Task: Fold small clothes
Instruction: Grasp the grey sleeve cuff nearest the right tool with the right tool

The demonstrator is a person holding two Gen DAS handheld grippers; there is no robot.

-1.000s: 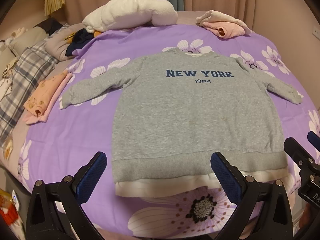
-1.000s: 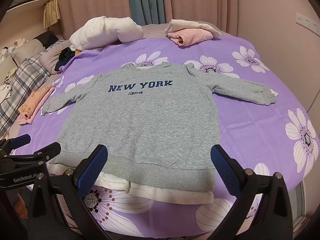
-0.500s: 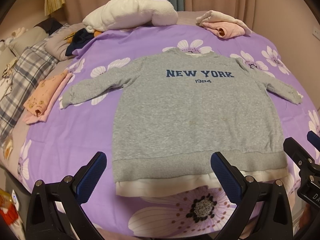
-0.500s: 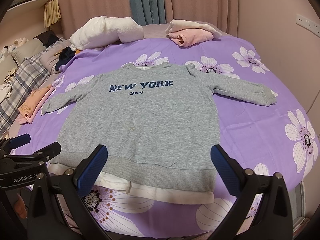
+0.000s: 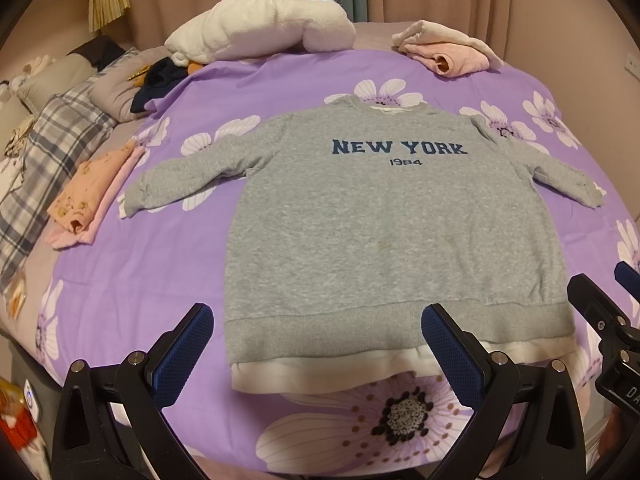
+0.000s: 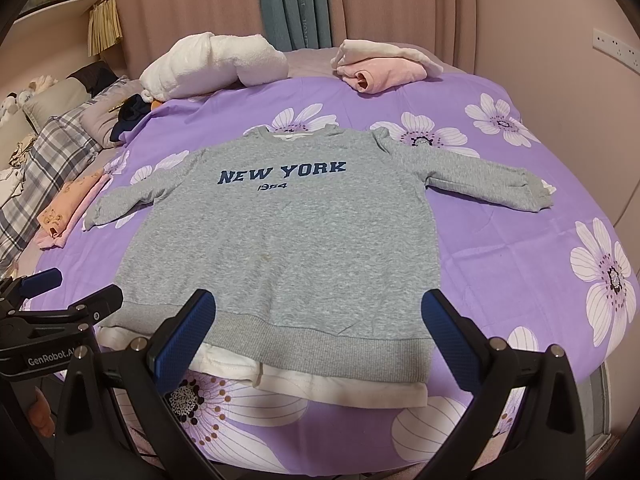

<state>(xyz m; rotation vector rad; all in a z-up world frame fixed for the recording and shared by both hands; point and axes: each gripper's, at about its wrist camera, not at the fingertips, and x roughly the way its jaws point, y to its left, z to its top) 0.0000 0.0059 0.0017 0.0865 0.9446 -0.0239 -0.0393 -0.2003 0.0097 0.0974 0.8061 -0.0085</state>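
Observation:
A small grey sweatshirt (image 5: 384,220) (image 6: 288,240) printed NEW YORK 1984 lies flat and face up on the purple flowered bedspread (image 5: 160,264) (image 6: 500,248), sleeves spread to both sides, its white under-hem nearest me. My left gripper (image 5: 318,350) hovers open just short of the hem's left half, nothing between its blue pads. My right gripper (image 6: 320,344) is open too, over the hem's right half, holding nothing. Each gripper shows at the edge of the other's view: the right gripper (image 5: 604,312) at the right edge, the left gripper (image 6: 60,300) at the left edge.
A folded peach and pink garment (image 5: 88,196) (image 6: 68,208) lies at the bed's left edge beside a plaid blanket (image 5: 44,160). A white fluffy bundle (image 5: 260,28) (image 6: 212,64) and a pink bundle (image 5: 452,52) (image 6: 380,68) sit at the far side. Curtains hang behind.

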